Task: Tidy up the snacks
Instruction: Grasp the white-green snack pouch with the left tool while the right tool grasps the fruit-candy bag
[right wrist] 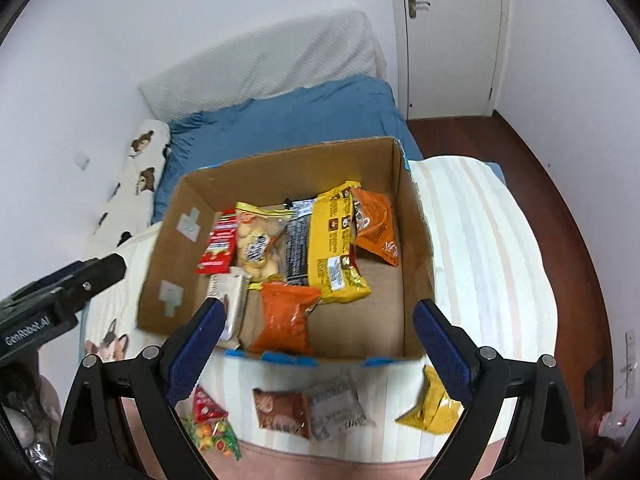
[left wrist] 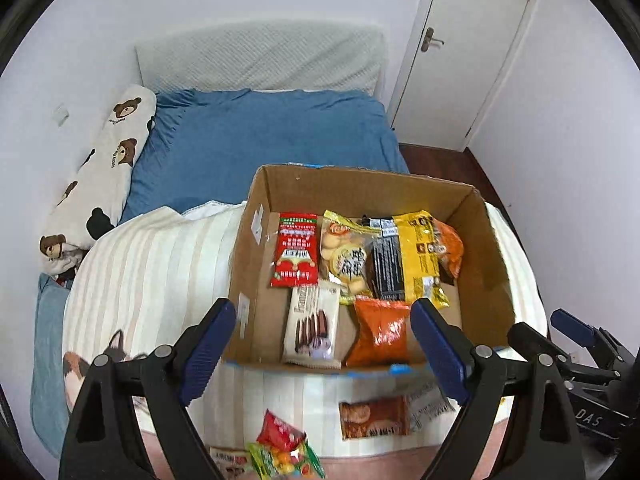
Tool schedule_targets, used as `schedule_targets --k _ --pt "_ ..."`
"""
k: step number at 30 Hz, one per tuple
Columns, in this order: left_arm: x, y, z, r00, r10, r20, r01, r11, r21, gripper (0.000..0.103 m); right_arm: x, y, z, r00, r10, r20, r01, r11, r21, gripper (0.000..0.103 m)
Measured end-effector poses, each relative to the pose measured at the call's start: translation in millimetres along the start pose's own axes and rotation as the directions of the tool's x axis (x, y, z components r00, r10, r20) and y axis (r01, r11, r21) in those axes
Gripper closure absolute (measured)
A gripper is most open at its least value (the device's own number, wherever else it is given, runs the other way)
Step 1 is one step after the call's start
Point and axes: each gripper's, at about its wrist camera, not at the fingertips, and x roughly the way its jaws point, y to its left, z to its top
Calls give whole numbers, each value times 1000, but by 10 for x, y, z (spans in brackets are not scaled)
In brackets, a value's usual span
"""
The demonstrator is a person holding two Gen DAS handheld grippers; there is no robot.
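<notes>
An open cardboard box [left wrist: 486, 240] [right wrist: 416, 248] stands on the striped blanket and holds several snack packs: a red pack [left wrist: 294, 250], a cookie bag [left wrist: 346, 256], a yellow pack [left wrist: 418, 258] [right wrist: 334, 240], an orange bag [left wrist: 380, 330] [right wrist: 286, 316] and a white wafer pack [left wrist: 312, 326]. In front of the box lie a brown pack [left wrist: 374, 418] [right wrist: 282, 410], a grey pack [right wrist: 338, 406], a yellow bag [right wrist: 432, 406], a red pack [left wrist: 280, 432] [right wrist: 206, 408] and a candy bag [left wrist: 286, 460]. My left gripper [left wrist: 324, 346] and right gripper [right wrist: 320, 344] are open and empty above the box's near edge.
The box stands on a striped blanket [left wrist: 160, 264] over a bed with a blue sheet [left wrist: 264, 140]. A bear-print pillow [left wrist: 100, 176] lies along the left wall. A white door [left wrist: 464, 48] and wood floor [right wrist: 560, 184] are at the right.
</notes>
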Motion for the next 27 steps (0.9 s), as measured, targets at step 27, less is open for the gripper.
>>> schedule_targets --k 27 --pt "499 1737 -2337 884 258 -389 -373 892 -256 14 1818 792 -2059 807 379 -453 -171 884 435 14"
